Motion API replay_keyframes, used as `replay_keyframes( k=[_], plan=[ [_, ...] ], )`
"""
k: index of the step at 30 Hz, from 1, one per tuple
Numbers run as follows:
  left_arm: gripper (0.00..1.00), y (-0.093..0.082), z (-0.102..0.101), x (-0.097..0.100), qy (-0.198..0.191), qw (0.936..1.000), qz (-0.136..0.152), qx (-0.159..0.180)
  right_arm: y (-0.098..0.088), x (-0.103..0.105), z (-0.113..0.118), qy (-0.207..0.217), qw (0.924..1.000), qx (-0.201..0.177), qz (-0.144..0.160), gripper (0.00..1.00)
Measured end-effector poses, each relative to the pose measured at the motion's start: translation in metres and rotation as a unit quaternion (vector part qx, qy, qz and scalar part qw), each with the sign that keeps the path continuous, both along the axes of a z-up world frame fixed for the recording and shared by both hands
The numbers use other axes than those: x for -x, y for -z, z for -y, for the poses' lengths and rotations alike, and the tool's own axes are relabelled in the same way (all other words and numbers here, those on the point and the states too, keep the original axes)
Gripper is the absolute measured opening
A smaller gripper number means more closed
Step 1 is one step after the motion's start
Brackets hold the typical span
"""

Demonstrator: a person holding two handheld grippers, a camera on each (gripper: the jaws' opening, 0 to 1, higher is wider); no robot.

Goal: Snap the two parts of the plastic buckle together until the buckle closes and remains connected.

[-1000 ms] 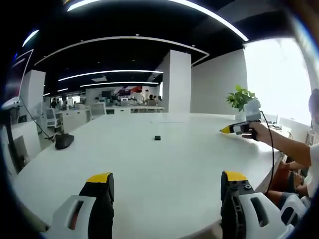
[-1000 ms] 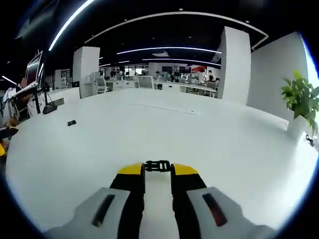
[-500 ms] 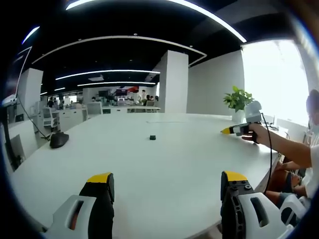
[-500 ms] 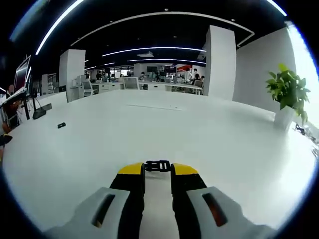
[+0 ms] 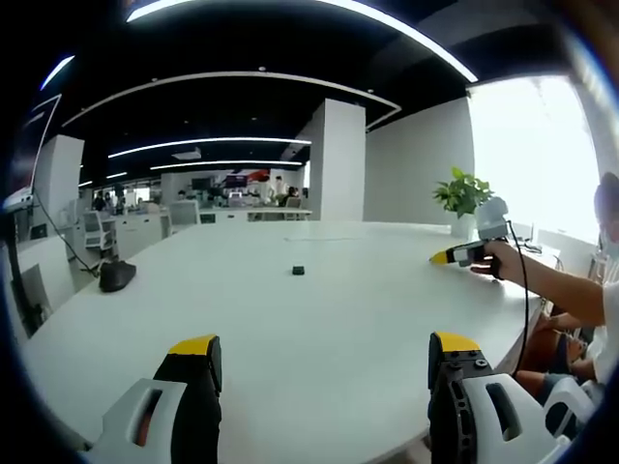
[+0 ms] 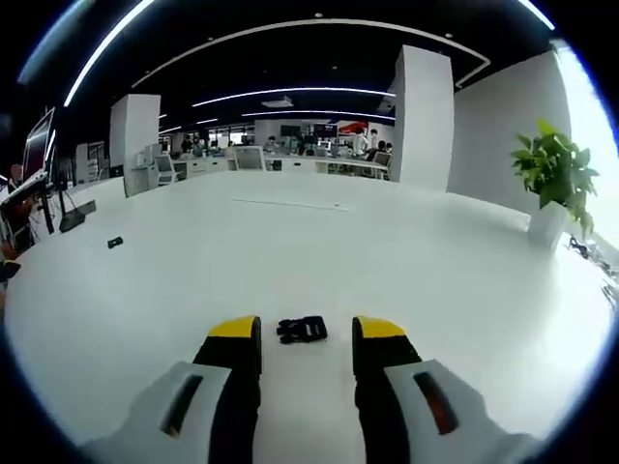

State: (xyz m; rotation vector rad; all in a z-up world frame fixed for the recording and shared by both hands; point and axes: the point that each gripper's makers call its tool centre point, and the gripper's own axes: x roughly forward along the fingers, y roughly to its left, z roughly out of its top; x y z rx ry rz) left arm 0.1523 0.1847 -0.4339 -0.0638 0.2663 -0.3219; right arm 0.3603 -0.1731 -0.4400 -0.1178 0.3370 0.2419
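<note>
When we compared this moment with the views half a second earlier, the right hand-held gripper (image 6: 305, 331) had gone from clamping a black buckle part (image 6: 302, 330) at its yellow tips to standing with jaws spread apart and nothing held. That buckle part lay on the white surface (image 6: 435, 271) between the open jaws, touching neither. A second small black piece (image 6: 115, 242), which we judged to be the other buckle part, rested well apart toward the far left of the right gripper view; in the left gripper view the same small black piece (image 5: 298, 271) sat near the middle of the surface (image 5: 319, 329). The left hand-held gripper (image 5: 324, 360) hovered over the near edge with jaws wide open and empty. In that view the right hand-held gripper (image 5: 447, 255) appeared at the right, carried in a person's hand (image 5: 495, 259). We judged that the release set one part down without joining it, so the two halves remained unconnected and the snapping step was not yet done.
</note>
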Motion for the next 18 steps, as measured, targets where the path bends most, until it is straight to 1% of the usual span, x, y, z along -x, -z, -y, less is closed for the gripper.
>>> replay_keyframes(
  k=[2, 4, 7, 11, 14, 18],
  plan=[
    [0.9, 0.001, -0.001, -0.001, 0.0, 1.0, -0.001, -0.002, -0.006, -0.001, 0.001, 0.001, 0.9999, -0.013, 0.006, 0.36],
    [0.9, 0.001, -0.003, -0.002, -0.001, 1.0, -0.001, -0.004, -0.014, -0.001, 0.002, 0.002, 0.9992, -0.037, 0.014, 0.37],
    [0.9, -0.001, -0.006, -0.006, -0.001, 1.0, 0.003, 0.0, -0.024, -0.002, 0.006, 0.0, 0.9988, -0.046, 0.02, 0.37],
    [0.89, -0.011, -0.01, -0.014, -0.003, 0.9998, 0.017, 0.009, -0.034, -0.004, 0.011, -0.004, 0.9979, -0.058, 0.028, 0.37],
    [0.89, -0.015, -0.011, -0.021, -0.002, 0.9997, 0.022, 0.01, -0.034, -0.004, 0.011, -0.006, 0.9976, -0.064, 0.027, 0.36],
    [0.89, -0.019, -0.015, -0.028, -0.001, 0.9995, 0.027, 0.015, -0.031, 0.003, 0.006, -0.018, 0.9968, -0.074, 0.026, 0.36]
  ],
)
